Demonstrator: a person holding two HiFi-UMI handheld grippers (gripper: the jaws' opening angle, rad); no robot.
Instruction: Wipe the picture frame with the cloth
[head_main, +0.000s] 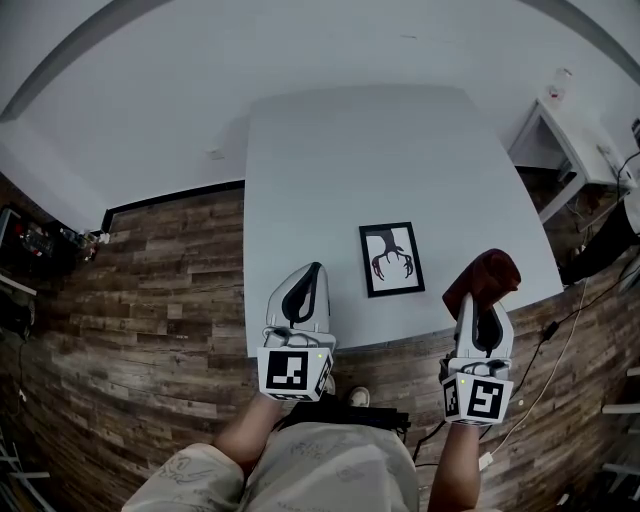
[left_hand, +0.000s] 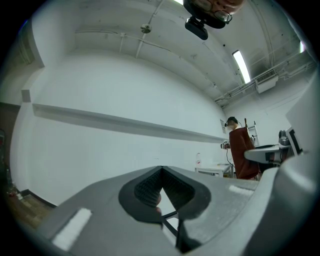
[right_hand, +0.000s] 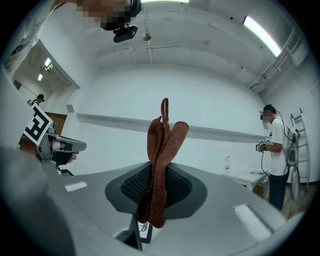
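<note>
Pinching the cloth (head_main: 483, 277) tight in my right claw (right_hand: 157, 175), left claw (head_main: 312, 275) closed and empty, I judge wiping unstarted: the picture frame (head_main: 391, 259) lies on the bench (head_main: 330, 170) just ahead, between both claws.

The person wears a pale beige short-sleeved top (head_main: 320, 465) printed with faint grey line patterns, and the same fabric covers the left sleeve (head_main: 185, 482). The left gripper (head_main: 312, 275) and the right gripper (head_main: 483, 312) are smooth, rounded shells of white and grey moulded plastic, with black ribbed pads lining the jaws. At the rear of each sits a white cube with black square markers: the left marker cube (head_main: 292, 372) and the right marker cube (head_main: 478, 398).
</note>
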